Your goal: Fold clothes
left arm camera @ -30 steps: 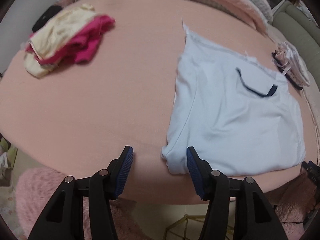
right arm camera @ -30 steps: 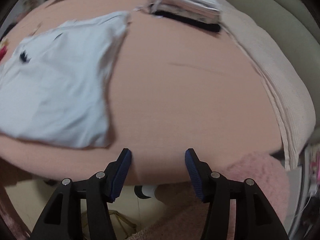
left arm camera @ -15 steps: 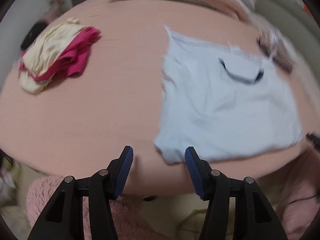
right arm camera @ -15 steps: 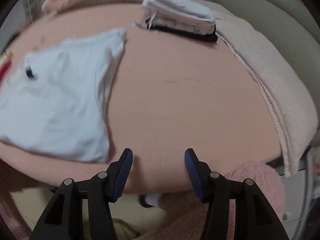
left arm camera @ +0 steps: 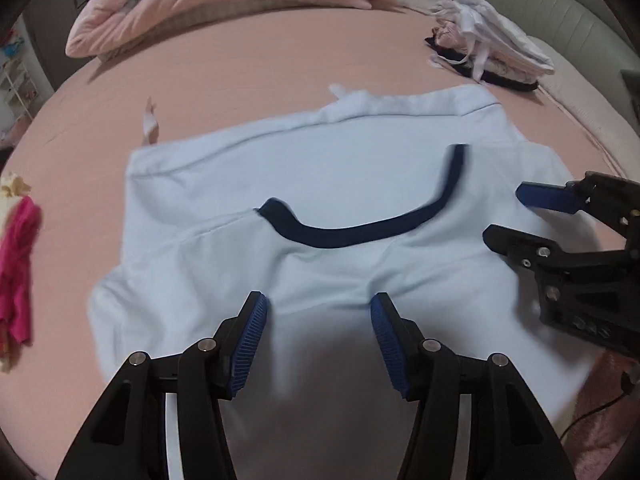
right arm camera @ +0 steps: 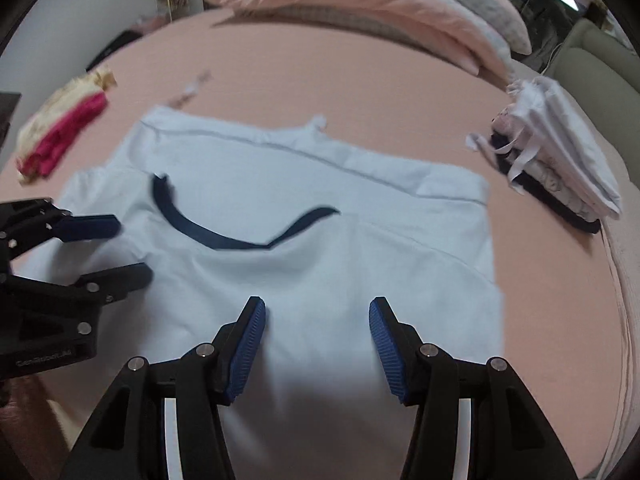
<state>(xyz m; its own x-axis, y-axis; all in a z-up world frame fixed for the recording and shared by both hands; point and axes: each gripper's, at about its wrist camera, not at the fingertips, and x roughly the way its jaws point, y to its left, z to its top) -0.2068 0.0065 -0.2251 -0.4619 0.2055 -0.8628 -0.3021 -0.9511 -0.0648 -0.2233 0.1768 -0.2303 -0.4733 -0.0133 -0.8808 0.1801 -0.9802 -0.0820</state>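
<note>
A pale blue T-shirt (left arm camera: 320, 184) with a dark navy collar (left arm camera: 360, 228) lies flat on the pink bed; it also fills the right wrist view (right arm camera: 320, 248), collar (right arm camera: 224, 236) toward me. My left gripper (left arm camera: 318, 320) is open and empty above the shirt's near part, below the collar. My right gripper (right arm camera: 316, 320) is open and empty above the shirt's near right part. Each gripper shows in the other's view: the right one (left arm camera: 516, 216) at the shirt's right side, the left one (right arm camera: 124, 248) at its left side.
A stack of folded white and dark clothes (left arm camera: 488, 52) (right arm camera: 560, 168) lies at the far right. A heap of magenta and cream clothes (left arm camera: 16, 264) (right arm camera: 64, 124) lies at the left. A rolled pink duvet (left arm camera: 224, 4) lies along the far side. Pink sheet (right arm camera: 360, 92) surrounds the shirt.
Both grippers have moved from the bed's edge inward over the shirt, the left one rightward and the right one leftward. Both stay open.
</note>
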